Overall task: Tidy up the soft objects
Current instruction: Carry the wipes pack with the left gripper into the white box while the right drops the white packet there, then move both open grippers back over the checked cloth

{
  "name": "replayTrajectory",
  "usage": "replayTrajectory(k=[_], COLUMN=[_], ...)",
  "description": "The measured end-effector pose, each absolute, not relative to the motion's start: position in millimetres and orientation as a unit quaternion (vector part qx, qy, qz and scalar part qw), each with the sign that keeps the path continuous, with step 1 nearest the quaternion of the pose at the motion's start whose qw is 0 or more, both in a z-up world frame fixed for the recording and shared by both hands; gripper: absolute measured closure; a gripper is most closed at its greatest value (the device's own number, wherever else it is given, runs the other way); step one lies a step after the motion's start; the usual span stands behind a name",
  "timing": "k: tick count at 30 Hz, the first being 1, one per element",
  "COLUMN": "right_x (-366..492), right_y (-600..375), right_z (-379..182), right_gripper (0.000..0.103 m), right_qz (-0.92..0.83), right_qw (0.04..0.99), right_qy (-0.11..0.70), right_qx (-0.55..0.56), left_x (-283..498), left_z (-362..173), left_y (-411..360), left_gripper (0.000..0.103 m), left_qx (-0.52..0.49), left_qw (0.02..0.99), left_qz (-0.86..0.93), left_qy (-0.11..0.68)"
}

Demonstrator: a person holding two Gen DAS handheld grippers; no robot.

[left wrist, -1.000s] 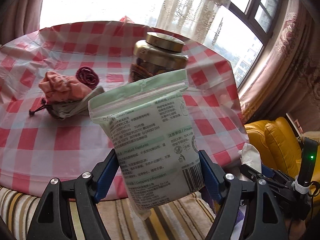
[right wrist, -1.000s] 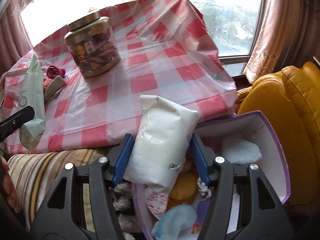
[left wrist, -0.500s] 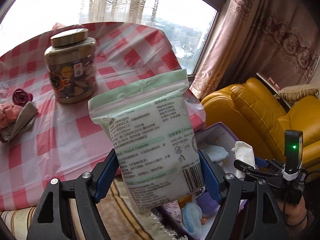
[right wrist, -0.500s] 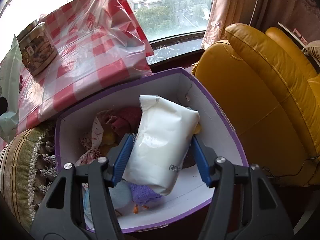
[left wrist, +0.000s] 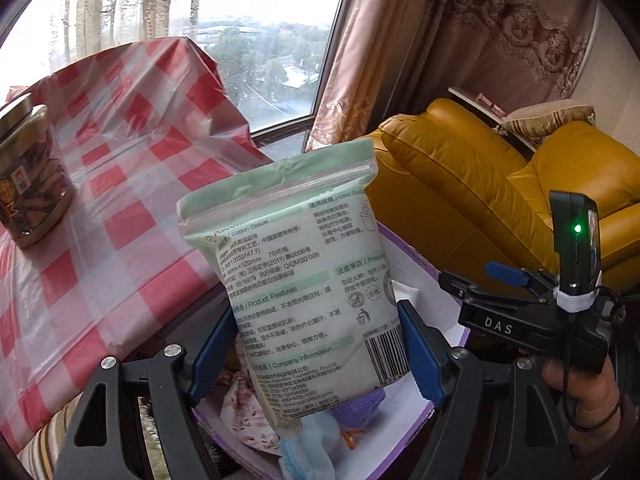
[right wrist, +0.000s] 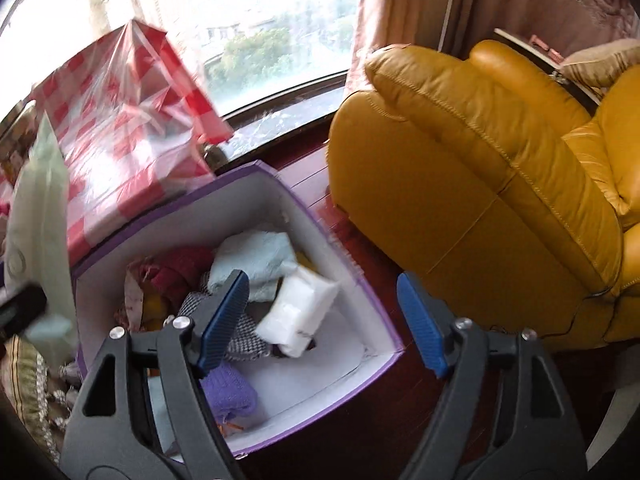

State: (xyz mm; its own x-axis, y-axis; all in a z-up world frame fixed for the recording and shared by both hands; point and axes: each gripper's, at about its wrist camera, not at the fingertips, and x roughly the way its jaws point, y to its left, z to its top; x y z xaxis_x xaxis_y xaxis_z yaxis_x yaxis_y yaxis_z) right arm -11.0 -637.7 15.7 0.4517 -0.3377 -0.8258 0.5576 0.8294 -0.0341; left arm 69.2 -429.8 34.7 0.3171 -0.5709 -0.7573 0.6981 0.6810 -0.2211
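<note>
Since a second ago we are swinging both hands away from the checked table (left wrist: 132, 184) and over to the purple box (right wrist: 344, 264) on the floor beside the yellow armchair (right wrist: 480, 184), and the white pack (right wrist: 300, 316) that was clamped in our right gripper (right wrist: 322, 320) is now lying inside that box. The right jaws have just been opening; they are standing wide now with nothing between them, and the white pack is resting below and between the two blue pads, on top of the cloths, touching neither.

Our left gripper (left wrist: 316, 352) is gripping the green tissue pack (left wrist: 304, 304) by its lower half, one blue pad pressing each side, the sealed top pointing up and away from us. It is hanging above the near end of the box, not yet inside.

We are judging the task well along: the box is already holding a pale blue cloth (right wrist: 256, 260), a dark red one, a checked one, a purple knit piece (right wrist: 228, 392) and the white pack. What is left, as far as we can see, is dropping the green pack in. The jar (left wrist: 28, 184) on the table is hard and probably stays; whether other soft things are waiting on the table we cannot tell from here.
</note>
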Motion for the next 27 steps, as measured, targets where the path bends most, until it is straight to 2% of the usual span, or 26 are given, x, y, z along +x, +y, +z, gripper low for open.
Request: replayTrajectory(k=[7, 10, 12, 17, 27], right_x=[-24.8, -26.2, -26.4, -23.5, -1.7], right_y=[-656.9, -661.3, -660.0, -651.1, -613.9], right_z=[34.7, 37.3, 37.6, 36.1, 39.1], right_gripper=[0.021, 0.021, 0.021, 0.021, 0.021], right_qz=[-0.308, -0.313, -0.309, -0.296, -0.257], right_qw=[0.846, 0.845, 0.845, 0.847, 0.858], right_qy=[0.414, 0.412, 0.413, 0.420, 0.429], right_qx=[0.136, 0.138, 0.139, 0.137, 0.119], left_x=[51.7, 44.3, 45.8, 69.7, 93.7], left_z=[33.4, 29.1, 20.7, 17.9, 41.4], left_y=[-459.5, -474.2, -478.2, -452.2, -378.8], left_gripper=[0.024, 0.015, 0.015, 0.015, 0.015], left_qx=[0.075, 0.070, 0.074, 0.041, 0.007], left_qw=[0.775, 0.748, 0.739, 0.747, 0.802], left_qz=[-0.444, -0.481, -0.478, -0.448, -0.397], left_qy=[0.443, 0.453, 0.469, 0.489, 0.447])
